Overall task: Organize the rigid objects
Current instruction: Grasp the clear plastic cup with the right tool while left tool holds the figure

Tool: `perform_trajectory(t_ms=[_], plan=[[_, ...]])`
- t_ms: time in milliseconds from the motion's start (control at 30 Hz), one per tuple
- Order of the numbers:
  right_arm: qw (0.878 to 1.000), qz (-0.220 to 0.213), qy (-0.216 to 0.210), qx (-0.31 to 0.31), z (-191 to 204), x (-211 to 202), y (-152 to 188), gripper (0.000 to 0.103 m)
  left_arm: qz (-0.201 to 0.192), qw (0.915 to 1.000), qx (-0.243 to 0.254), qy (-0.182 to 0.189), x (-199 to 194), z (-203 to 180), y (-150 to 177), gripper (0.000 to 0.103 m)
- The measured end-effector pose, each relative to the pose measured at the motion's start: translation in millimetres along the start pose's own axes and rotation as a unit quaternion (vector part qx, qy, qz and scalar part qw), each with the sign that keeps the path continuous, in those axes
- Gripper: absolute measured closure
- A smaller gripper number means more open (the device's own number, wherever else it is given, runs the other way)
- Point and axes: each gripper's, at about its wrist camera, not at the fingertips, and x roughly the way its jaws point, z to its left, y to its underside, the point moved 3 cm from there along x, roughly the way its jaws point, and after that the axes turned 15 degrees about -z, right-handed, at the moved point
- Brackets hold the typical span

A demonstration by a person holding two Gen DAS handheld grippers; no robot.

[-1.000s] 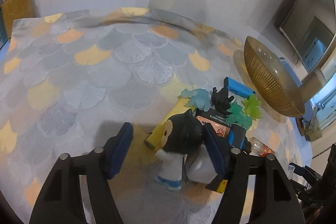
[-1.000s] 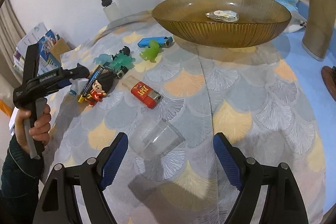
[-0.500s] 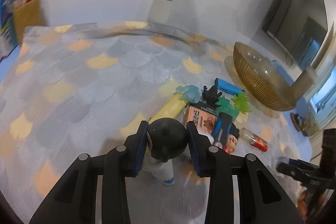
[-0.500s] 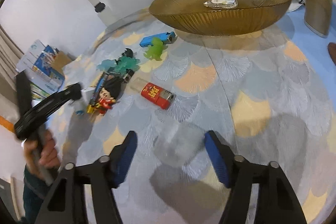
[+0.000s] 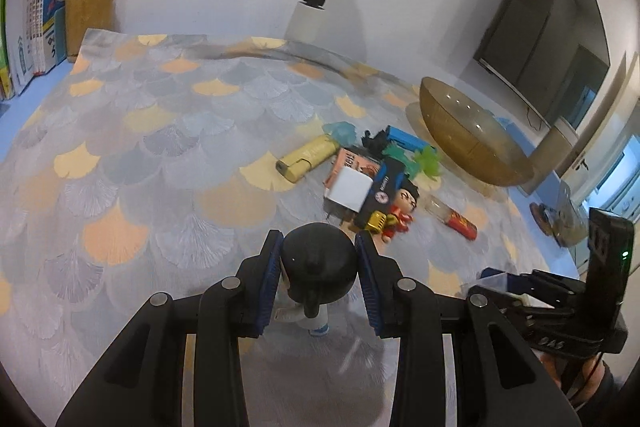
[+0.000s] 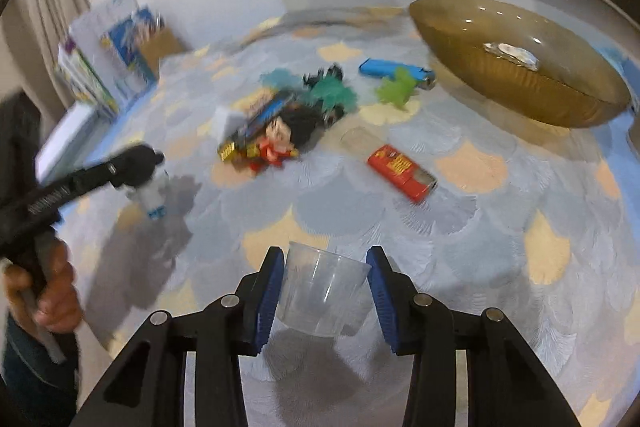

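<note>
The left gripper has its jaws clamped on the black-haired figurine, held above the bench. The right gripper grips the clear plastic cup, lifted near the bench's front.

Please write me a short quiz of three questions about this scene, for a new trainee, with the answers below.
1. True or false: the left gripper is shut on the black-haired figurine.
2. What does the right gripper hold between its jaws? A) red lighter B) clear plastic cup C) blue lighter
3. Which lighter lies nearest the amber bowl?

Key: 1 true. 2 B, the clear plastic cup. 3 the blue lighter.
</note>
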Motion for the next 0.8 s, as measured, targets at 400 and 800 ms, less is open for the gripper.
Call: perform_trajectory(t_ms=[400, 800], plan=[[1.0, -0.013, -0.013, -0.003, 3.9, -3.6, 11.7, 0.062, 0.016, 0.9984, 0.026, -0.047, 5.2, 4.3, 19.5, 0.063], [1.0, -0.02, -0.02, 0.005, 3.0, -6.4, 14.0, 0.063, 0.047, 0.9965, 0.002, -0.069, 26.5, 11.7, 17.9, 0.06]])
